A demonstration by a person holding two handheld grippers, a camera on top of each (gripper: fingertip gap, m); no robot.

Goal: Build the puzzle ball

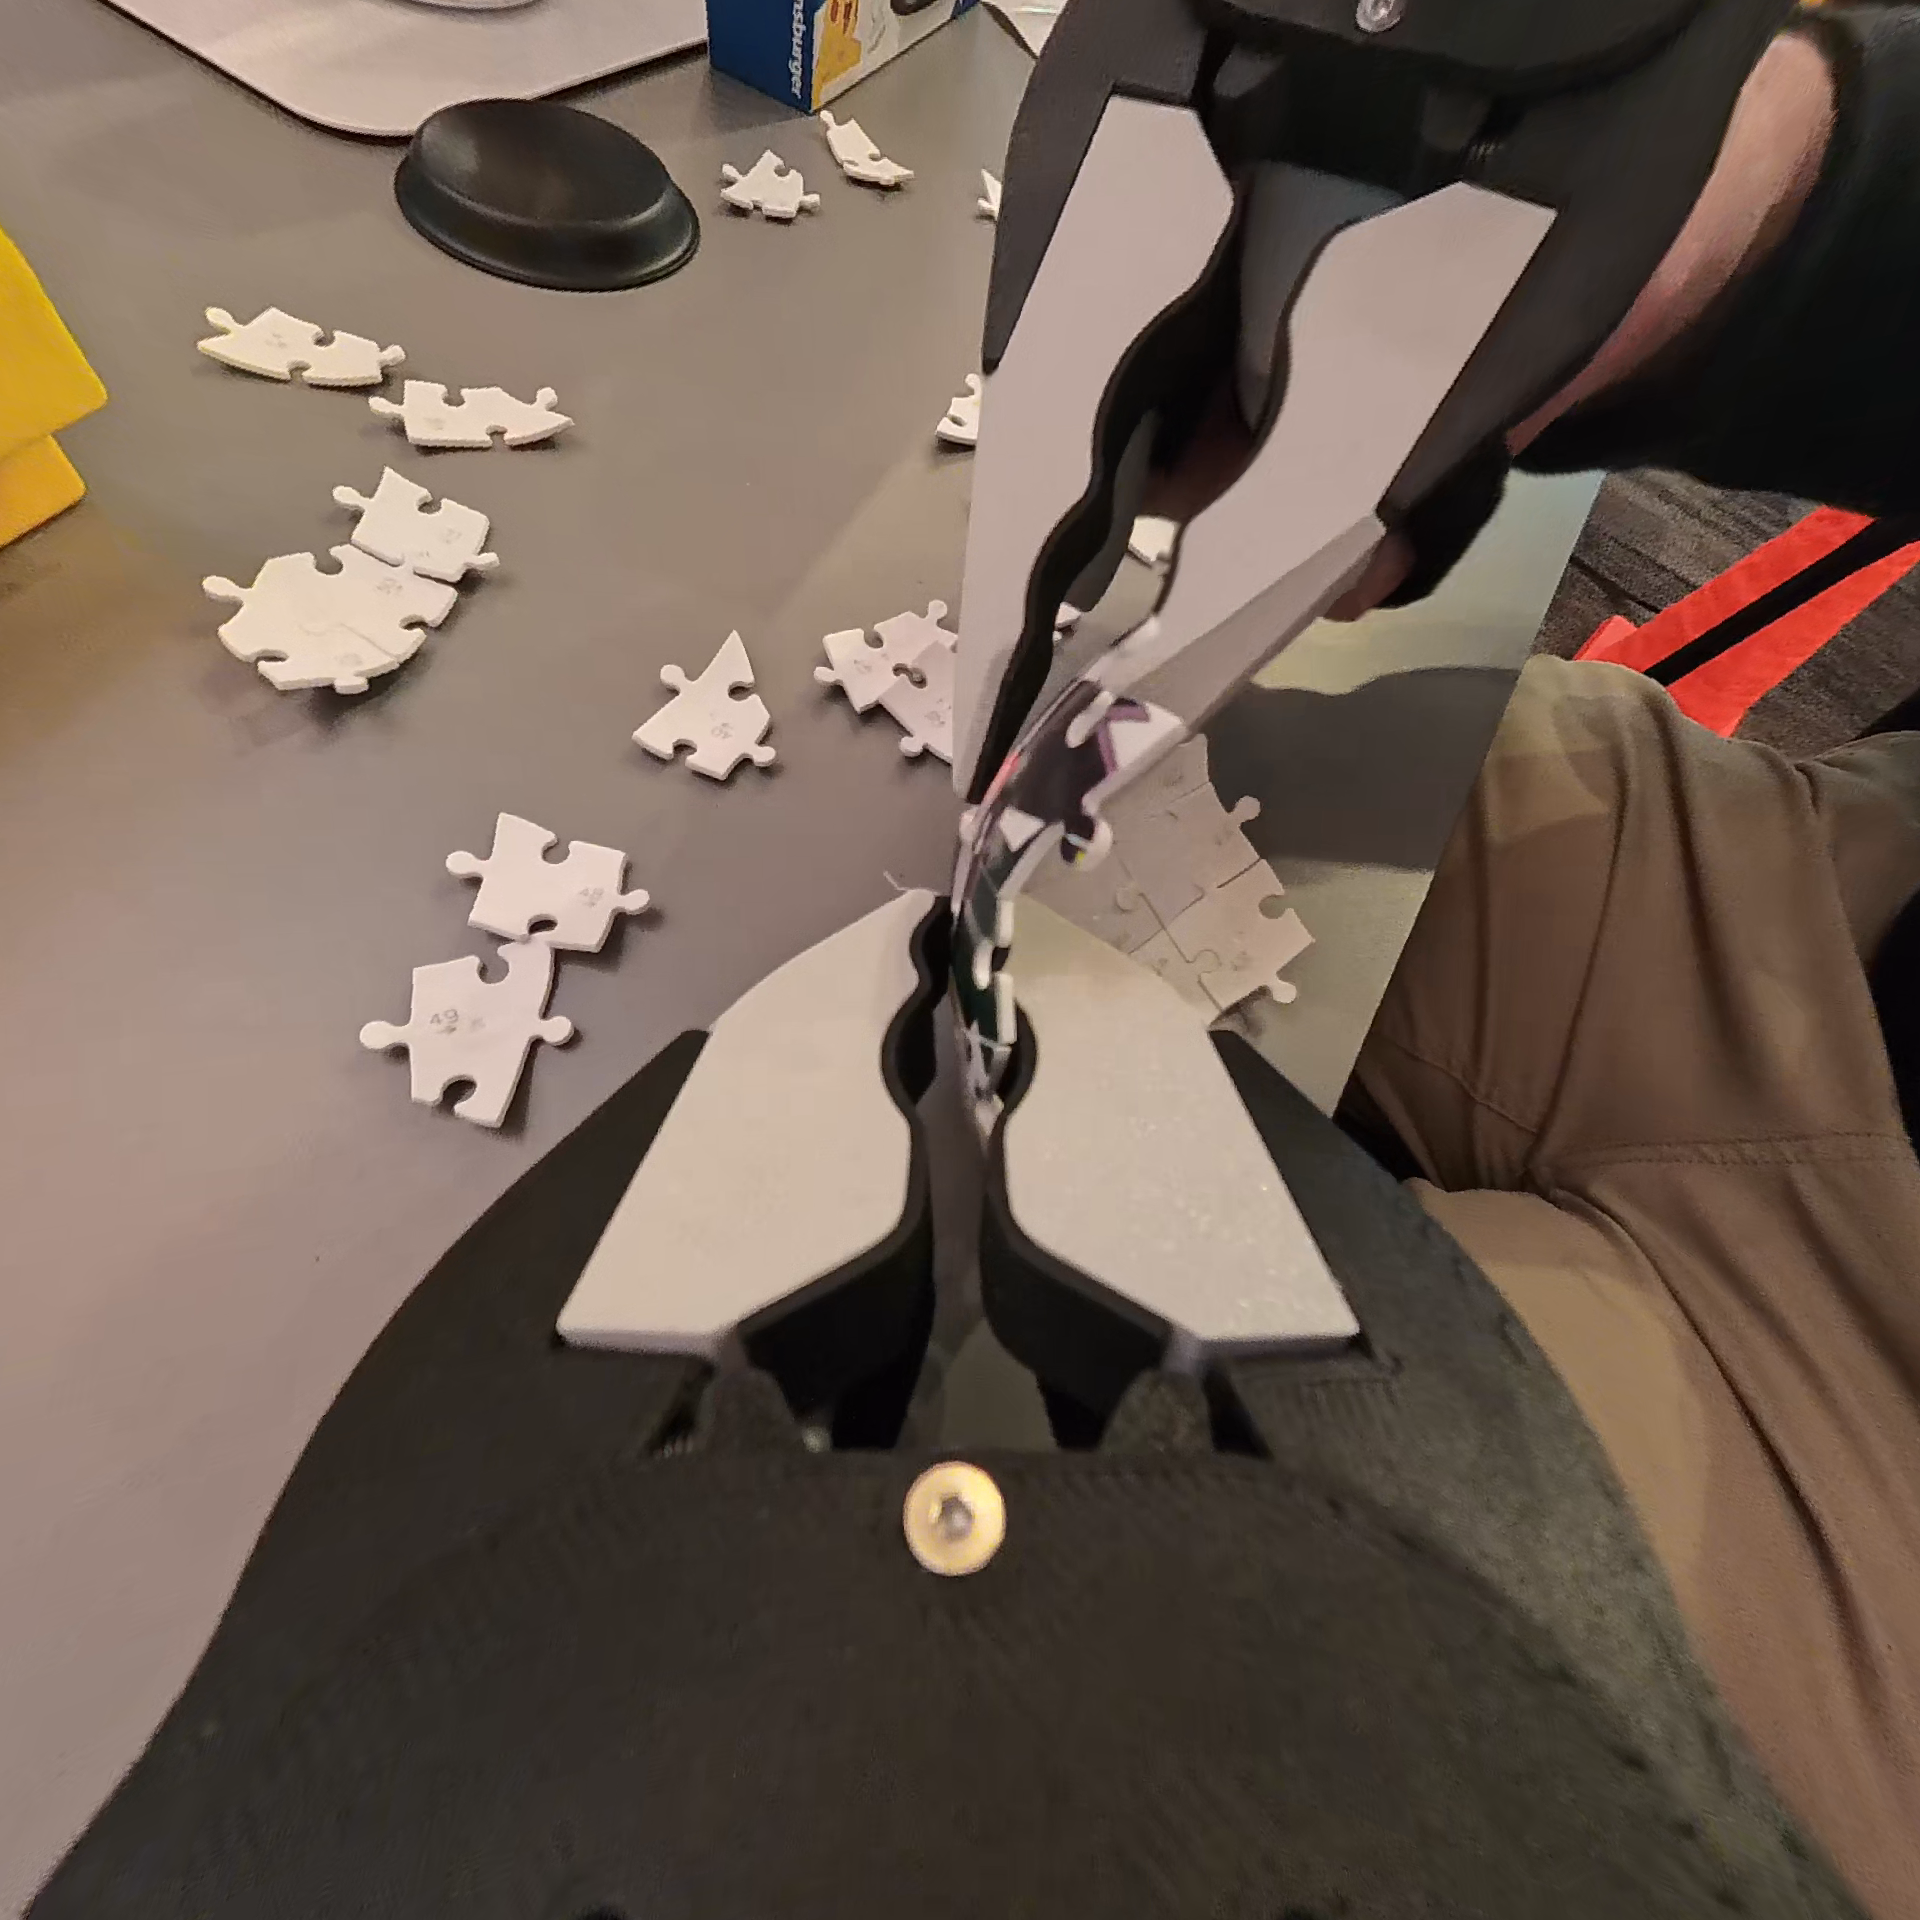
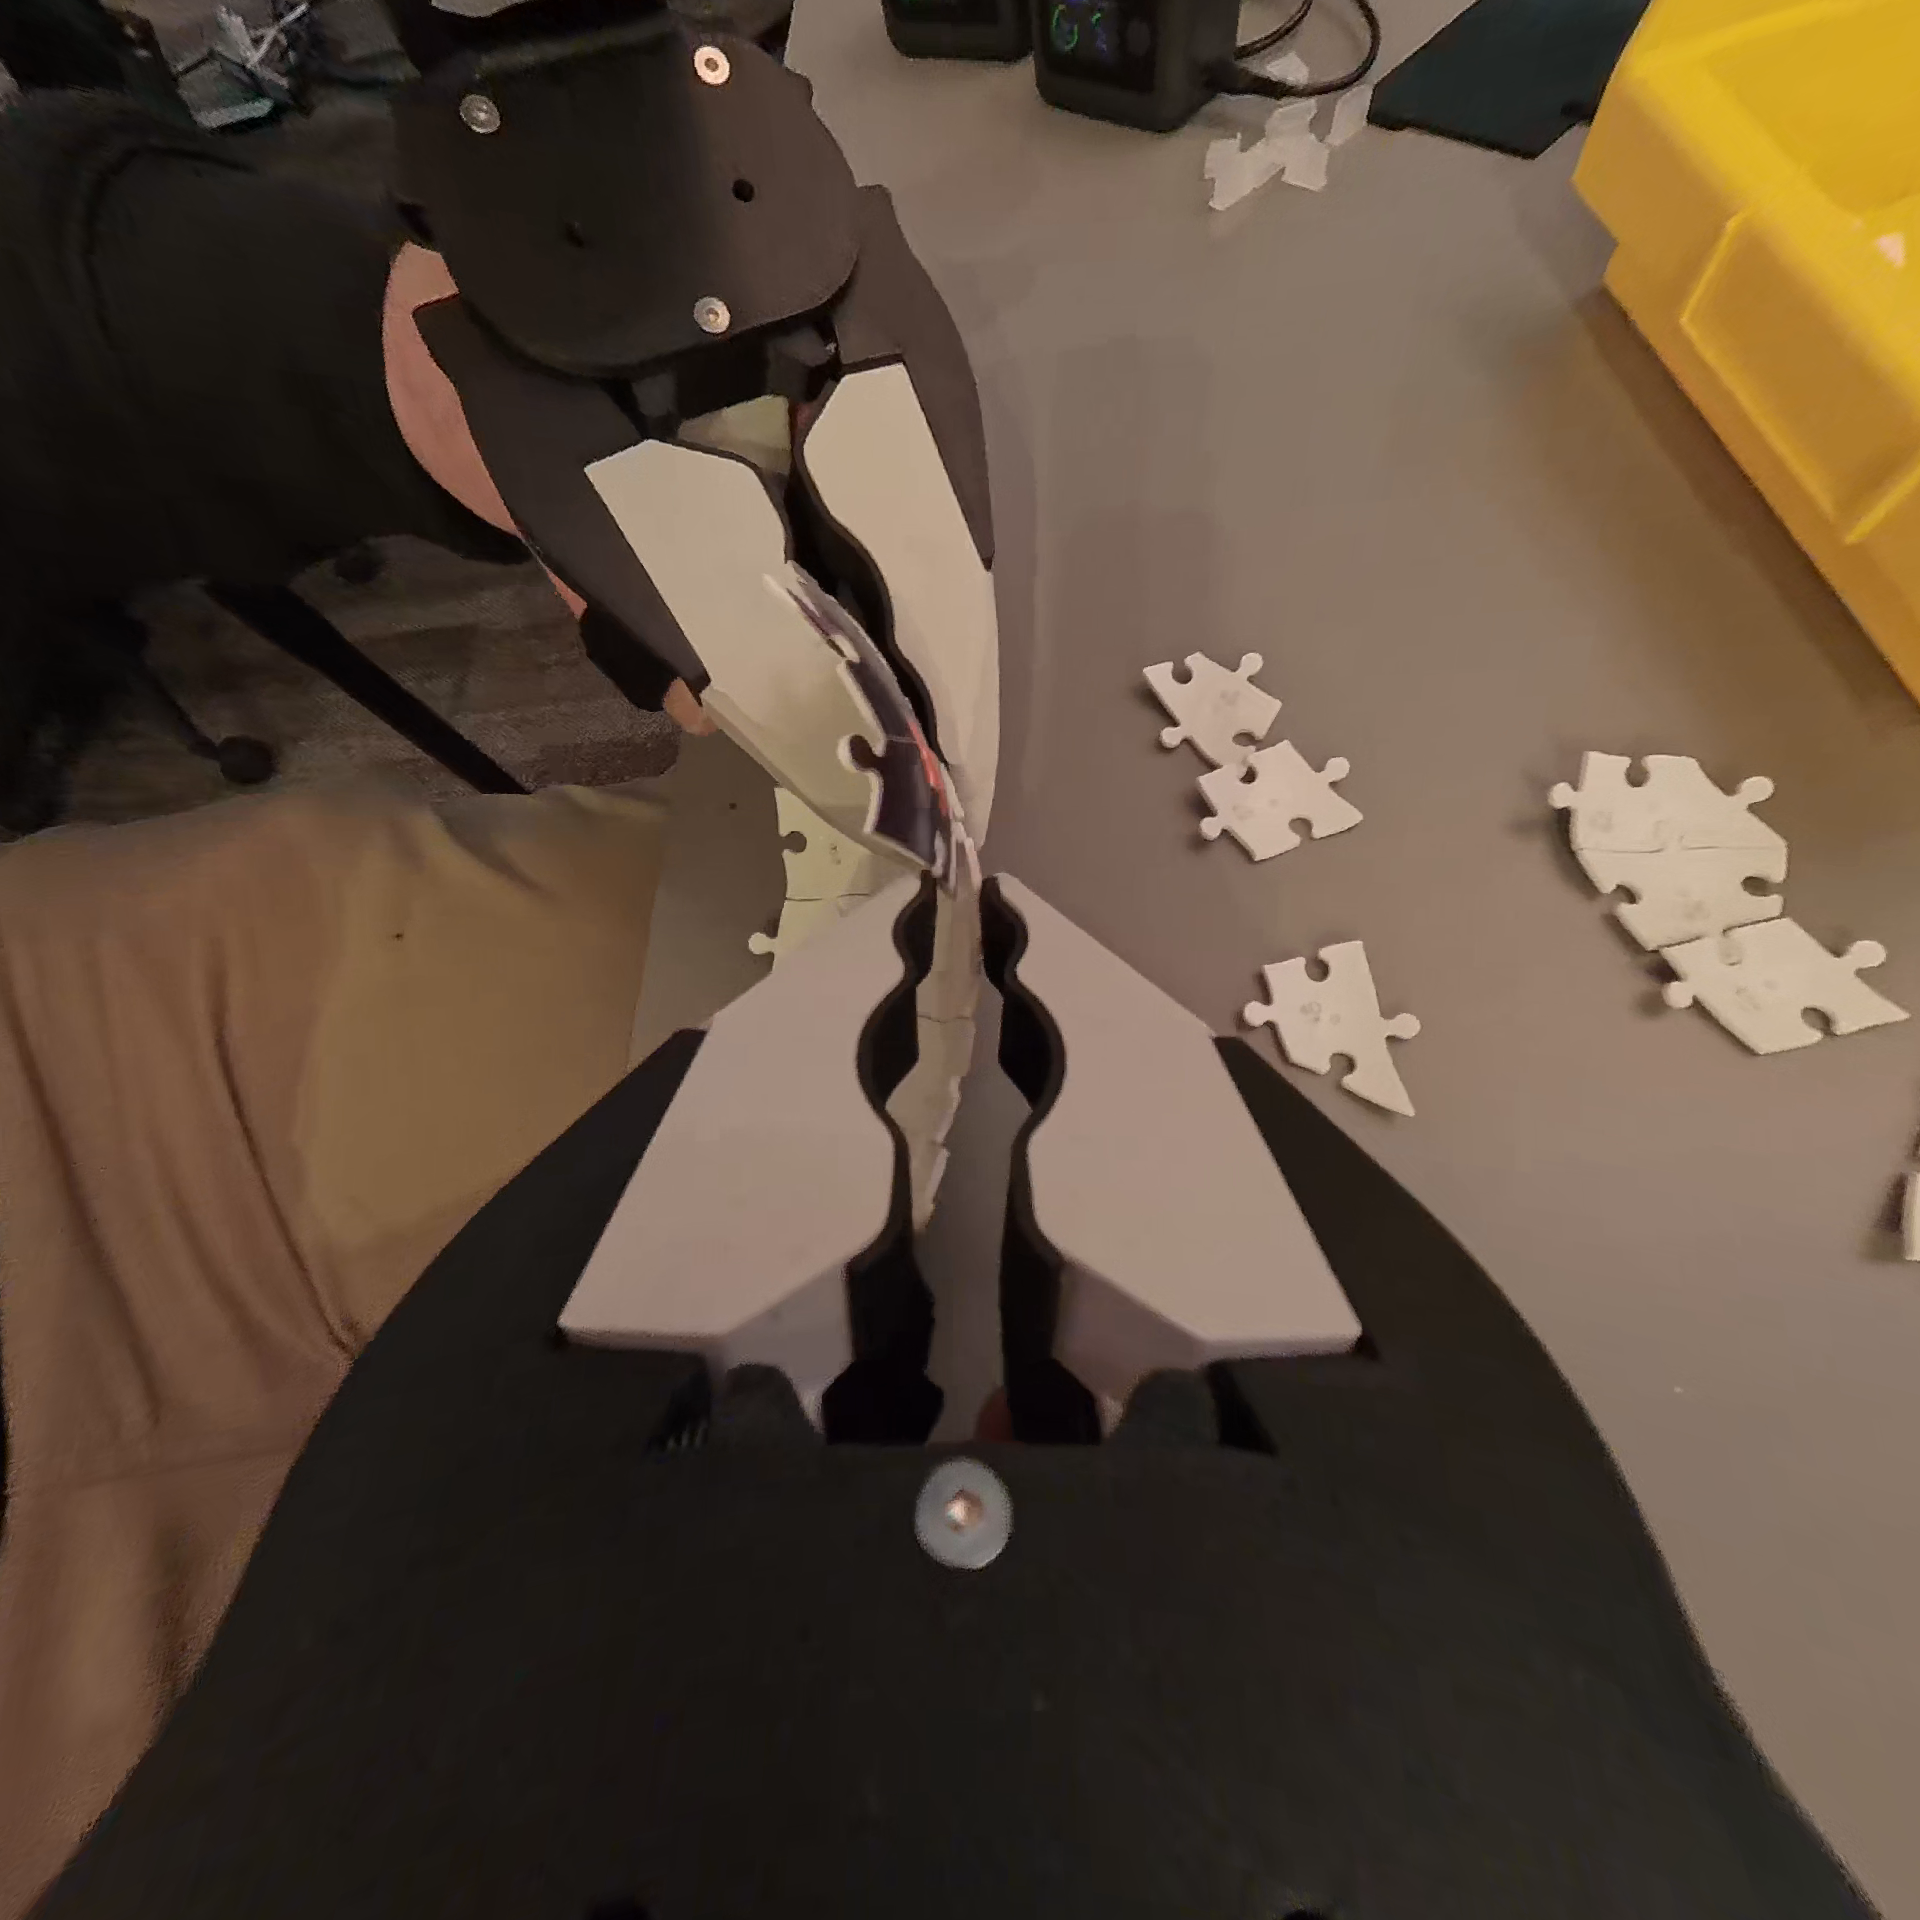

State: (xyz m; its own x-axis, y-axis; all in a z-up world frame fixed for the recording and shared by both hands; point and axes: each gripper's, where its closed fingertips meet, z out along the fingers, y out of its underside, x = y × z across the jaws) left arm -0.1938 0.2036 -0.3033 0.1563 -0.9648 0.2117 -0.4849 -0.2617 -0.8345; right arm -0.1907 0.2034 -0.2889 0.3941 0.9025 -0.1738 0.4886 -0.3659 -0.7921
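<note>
Left wrist view: grey tabletop (image 1: 312, 1195) strewn with loose pieces (image 1: 540, 883) lying white side up, black stand (image 1: 545, 197) behind. My left gripper (image 1: 971, 935) pinches the curved assembled strip (image 1: 987, 904) edge-on, steadying it.

Right wrist view: yellow bin (image 2: 1766, 364) at the far edge. My right gripper (image 2: 961, 894) clamps the strip's other end (image 2: 945, 1029), presumably to press seams together.

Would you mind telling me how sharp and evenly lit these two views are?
Left wrist view: loose pieces sharp, held strip and far gripper motion-blurred, table dim towards the lower edge. Right wrist view: softer overall, yellow bin bright, wide-angle bending at the edges.
</note>
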